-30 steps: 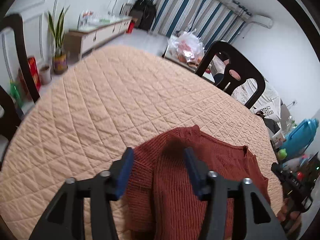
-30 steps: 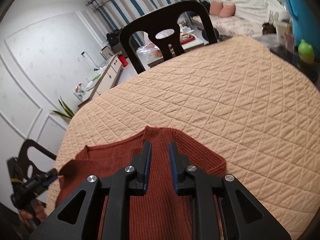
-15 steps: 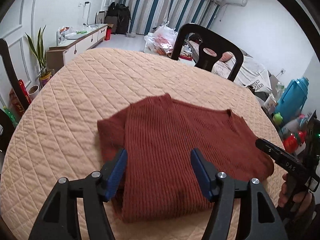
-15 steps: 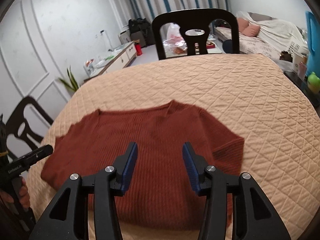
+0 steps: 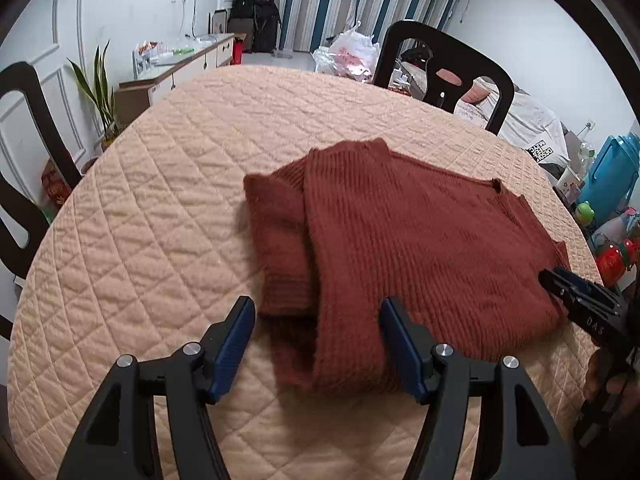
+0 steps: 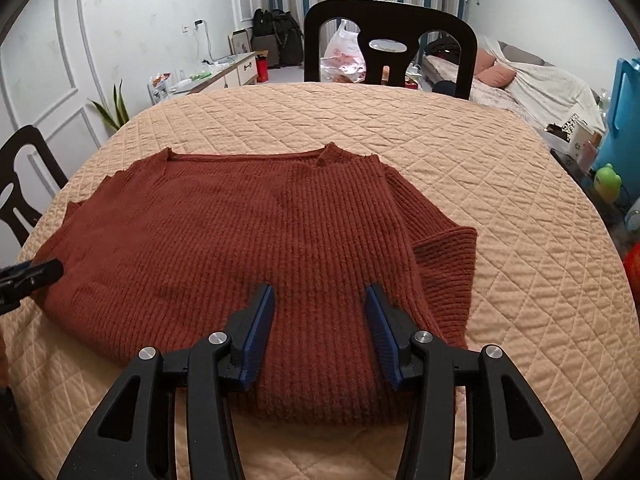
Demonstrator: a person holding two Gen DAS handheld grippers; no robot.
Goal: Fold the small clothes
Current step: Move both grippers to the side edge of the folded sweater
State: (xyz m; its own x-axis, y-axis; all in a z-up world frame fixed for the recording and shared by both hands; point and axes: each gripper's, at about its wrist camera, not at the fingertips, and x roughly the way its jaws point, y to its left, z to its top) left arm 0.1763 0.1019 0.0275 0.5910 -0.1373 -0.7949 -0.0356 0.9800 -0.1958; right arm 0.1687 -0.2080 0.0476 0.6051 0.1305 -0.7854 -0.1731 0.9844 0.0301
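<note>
A rust-red knitted sweater (image 5: 420, 240) (image 6: 248, 232) lies folded flat on the quilted peach table cover (image 5: 160, 200) (image 6: 500, 168). One sleeve (image 5: 280, 248) (image 6: 444, 264) sticks out at its side. My left gripper (image 5: 316, 336) is open just above the sweater's near left corner, and its pads touch nothing. My right gripper (image 6: 320, 308) is open over the near edge of the sweater, with knit below the gap but not pinched. Each gripper's tip shows in the other view: the right gripper (image 5: 560, 280), the left gripper (image 6: 40, 270).
A black chair (image 6: 388, 40) (image 5: 448, 64) stands at the table's far side and another chair (image 6: 20, 176) (image 5: 24, 120) at the left. A blue jug (image 5: 612, 176), a green toy (image 6: 608, 178) and small items crowd the right edge. A plant (image 5: 100, 88) stands by the wall.
Both grippers drew back toward the near edge of the table. The right jaws, nearly shut on the sweater a second ago, opened and let go. The sweater now lies flat.
</note>
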